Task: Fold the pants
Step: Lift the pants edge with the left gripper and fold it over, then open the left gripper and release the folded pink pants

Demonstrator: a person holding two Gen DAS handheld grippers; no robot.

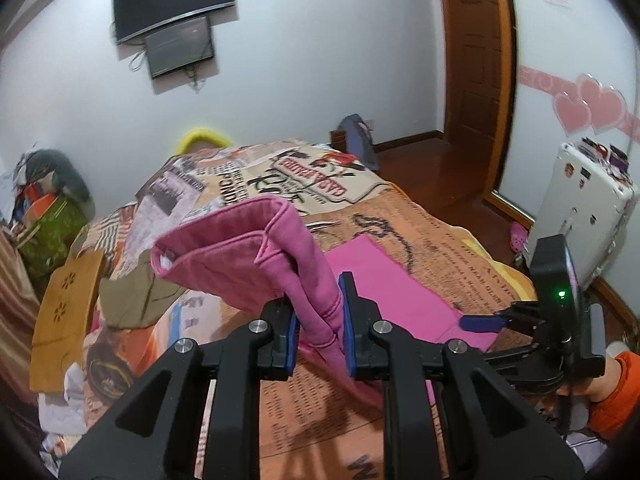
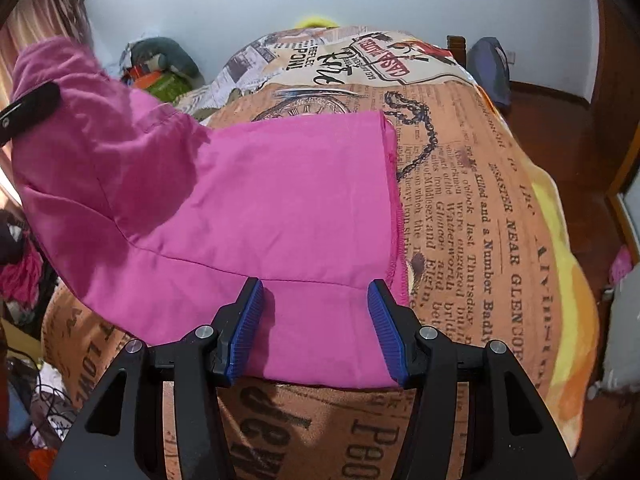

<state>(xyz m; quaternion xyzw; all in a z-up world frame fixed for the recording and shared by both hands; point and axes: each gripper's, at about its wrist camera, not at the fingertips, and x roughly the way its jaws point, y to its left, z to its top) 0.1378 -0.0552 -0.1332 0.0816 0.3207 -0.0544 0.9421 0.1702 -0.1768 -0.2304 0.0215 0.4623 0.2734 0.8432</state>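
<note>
Pink pants [image 2: 280, 192] lie partly flat on the bed. My left gripper [image 1: 318, 312] is shut on a bunched part of the pants [image 1: 256, 256] near the waistband and holds it raised above the bed; the waistband opening faces the camera. My right gripper [image 2: 314, 328] is open, its blue pads on either side of the flat near edge of the pants, holding nothing. It also shows in the left wrist view [image 1: 480, 322] at the right, low over the flat pink cloth [image 1: 392, 292]. The left gripper shows at the far left in the right wrist view [image 2: 28, 114].
The bed has a newspaper-print blanket [image 2: 480, 216]. A brown garment [image 1: 132, 300] and a cardboard piece [image 1: 64, 312] lie at the bed's left. A white appliance [image 1: 580, 208] stands to the right, a wooden door [image 1: 476, 60] behind. Clutter sits by the wall [image 1: 44, 200].
</note>
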